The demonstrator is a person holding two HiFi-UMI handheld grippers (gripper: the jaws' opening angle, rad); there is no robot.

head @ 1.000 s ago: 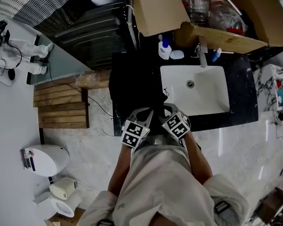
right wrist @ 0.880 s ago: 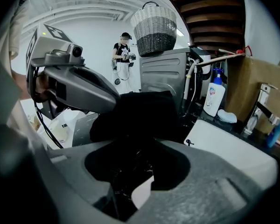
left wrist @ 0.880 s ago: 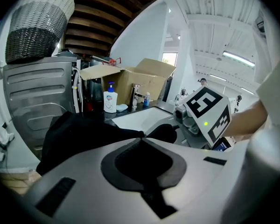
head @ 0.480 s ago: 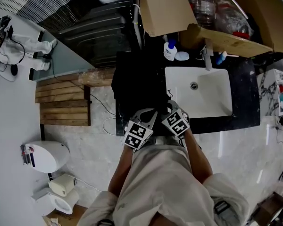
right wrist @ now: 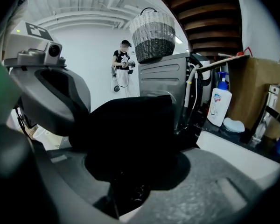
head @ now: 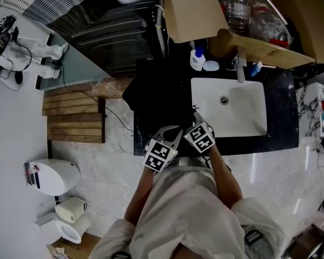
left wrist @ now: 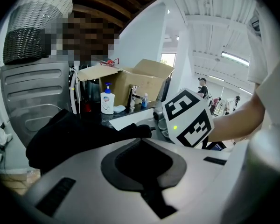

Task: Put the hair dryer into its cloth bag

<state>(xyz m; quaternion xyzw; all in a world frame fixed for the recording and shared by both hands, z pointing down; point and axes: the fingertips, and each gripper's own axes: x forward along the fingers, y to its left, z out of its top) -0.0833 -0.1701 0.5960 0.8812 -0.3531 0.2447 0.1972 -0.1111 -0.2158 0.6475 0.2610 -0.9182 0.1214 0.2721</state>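
Observation:
The black cloth bag [head: 161, 99] lies bunched on the dark counter [head: 281, 125], left of the white sink [head: 229, 109]. My right gripper [head: 194, 124] is at the counter's front edge, shut on a fold of the bag [right wrist: 130, 139], which fills the gap between its jaws. Close beside it to the left is my left gripper [head: 170, 136], jaws shut. The bag's edge [left wrist: 84, 139] lies just beyond its tips; I cannot tell whether it pinches any cloth. No hair dryer shows in any view.
A soap bottle [head: 197, 61] and a tap [head: 240, 66] stand behind the sink, under a cardboard box [head: 194, 9]. A washing machine [head: 113, 36] stands left of the counter, a woven basket [right wrist: 154, 34] on it. A wooden mat [head: 75, 117] lies on the floor. A person [right wrist: 123, 64] stands far off.
Against the sink, my right gripper has slid a little to the left and away from me with the bag. The bag's left corner now sticks out further left. The left gripper has stayed put.

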